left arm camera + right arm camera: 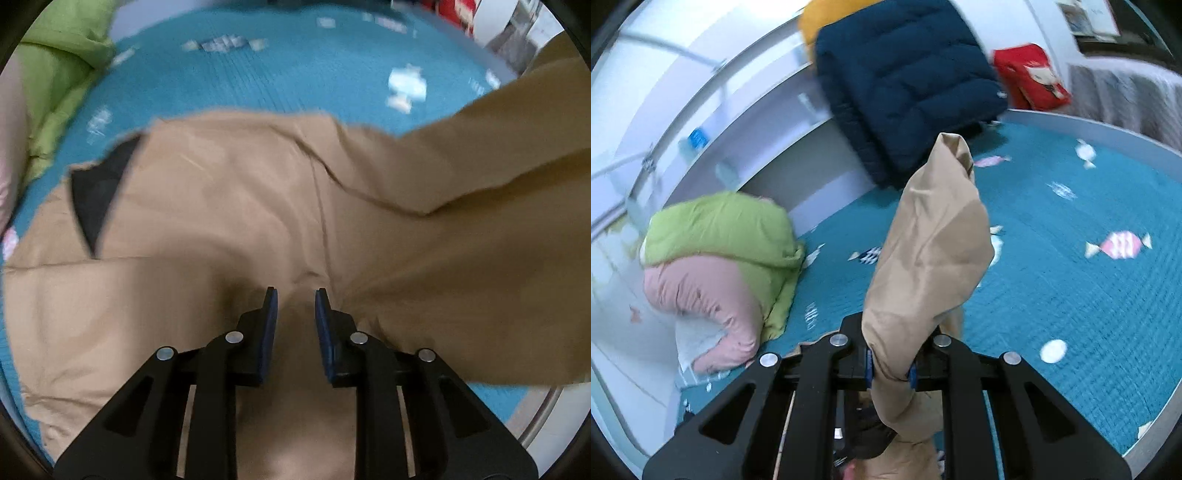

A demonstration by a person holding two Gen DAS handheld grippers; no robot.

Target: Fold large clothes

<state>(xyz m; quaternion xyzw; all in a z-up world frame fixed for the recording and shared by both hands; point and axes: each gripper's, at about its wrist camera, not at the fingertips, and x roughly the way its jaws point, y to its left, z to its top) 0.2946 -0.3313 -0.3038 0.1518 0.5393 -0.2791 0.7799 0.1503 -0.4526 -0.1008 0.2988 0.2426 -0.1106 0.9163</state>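
Observation:
A large tan garment (pixel 236 206) with a dark lining patch (pixel 98 192) lies spread on the teal bedspread (pixel 280 74). One tan part rises up to the right edge of the left wrist view. My left gripper (pixel 295 295) is open and empty, its fingers just above the tan cloth. My right gripper (pixel 890 363) is shut on a bunched part of the tan garment (pixel 934 240), which stands up above the fingers, lifted over the bed.
A green and pink quilt (pixel 720 266) lies at the bed's left side, also in the left wrist view (pixel 55 74). A navy puffer jacket (pixel 908 81) and a red item (pixel 1030 77) sit at the far edge. The bed's rim (pixel 1108 129) runs at the right.

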